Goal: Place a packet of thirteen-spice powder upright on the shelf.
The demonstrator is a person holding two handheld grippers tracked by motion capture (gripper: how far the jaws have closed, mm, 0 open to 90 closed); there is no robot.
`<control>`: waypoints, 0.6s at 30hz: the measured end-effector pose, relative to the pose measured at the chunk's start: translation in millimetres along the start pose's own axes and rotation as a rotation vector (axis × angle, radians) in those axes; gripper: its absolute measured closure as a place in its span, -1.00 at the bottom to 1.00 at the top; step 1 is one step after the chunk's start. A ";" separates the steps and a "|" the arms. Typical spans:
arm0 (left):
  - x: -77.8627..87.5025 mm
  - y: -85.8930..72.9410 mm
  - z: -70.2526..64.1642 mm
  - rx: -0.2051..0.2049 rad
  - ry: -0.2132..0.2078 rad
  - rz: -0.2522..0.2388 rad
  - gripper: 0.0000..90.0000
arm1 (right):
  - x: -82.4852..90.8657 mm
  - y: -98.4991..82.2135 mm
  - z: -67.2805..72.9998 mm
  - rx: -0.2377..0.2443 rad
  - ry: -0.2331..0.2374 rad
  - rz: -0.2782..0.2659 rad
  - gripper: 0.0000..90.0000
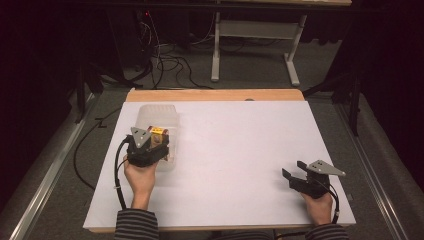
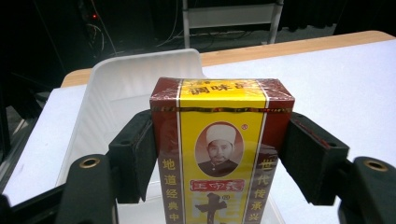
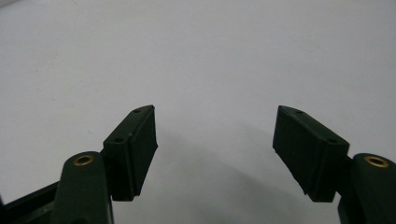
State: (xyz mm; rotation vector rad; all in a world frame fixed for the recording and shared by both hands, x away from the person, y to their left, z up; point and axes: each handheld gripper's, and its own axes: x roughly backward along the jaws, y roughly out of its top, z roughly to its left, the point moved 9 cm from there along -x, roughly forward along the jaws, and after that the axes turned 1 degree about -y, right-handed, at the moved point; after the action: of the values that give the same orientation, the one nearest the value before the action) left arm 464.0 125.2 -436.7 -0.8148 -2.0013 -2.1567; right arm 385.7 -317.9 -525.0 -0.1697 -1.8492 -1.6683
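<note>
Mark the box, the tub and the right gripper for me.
box (image 2: 219, 154), left gripper view, its yellow front face
tub (image 2: 135, 74), left gripper view, its white far wall
right gripper (image 1: 294, 170), high view, gap between its open jaws

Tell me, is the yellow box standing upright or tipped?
Upright: the yellow box stands straight between the left tongs, its print reading level, over the plastic container.
</note>
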 end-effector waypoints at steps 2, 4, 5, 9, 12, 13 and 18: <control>0.2 -2.4 0.9 0.000 0.001 0.007 -0.28 | 0.0 0.0 0.0 0.001 0.000 0.000 -0.32; 0.2 -4.6 1.9 0.002 0.003 0.007 -0.28 | 0.0 0.0 0.0 0.001 0.000 0.000 -0.32; 0.2 -5.8 2.3 0.001 0.005 0.009 -0.28 | 0.0 0.0 0.0 0.001 0.000 0.000 -0.31; 0.9 -10.8 4.7 0.002 0.010 0.018 -0.28 | -0.1 0.0 0.1 0.000 0.000 0.001 -0.32; 2.3 -13.7 6.4 0.004 0.011 0.021 -0.28 | -0.1 -0.1 0.1 0.001 0.000 0.001 -0.31; 2.7 -14.5 6.8 0.003 0.011 0.022 -0.28 | -0.1 -0.1 0.2 0.000 -0.001 0.002 -0.32; 3.5 -18.8 7.1 -0.002 0.013 0.031 -0.28 | -0.1 -0.1 0.3 -0.001 0.000 0.002 -0.32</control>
State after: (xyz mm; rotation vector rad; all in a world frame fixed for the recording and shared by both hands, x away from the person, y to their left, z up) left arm 455.5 135.5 -452.1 -0.8242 -1.9676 -2.1424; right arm 385.6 -317.6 -525.1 -0.1721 -1.8484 -1.6676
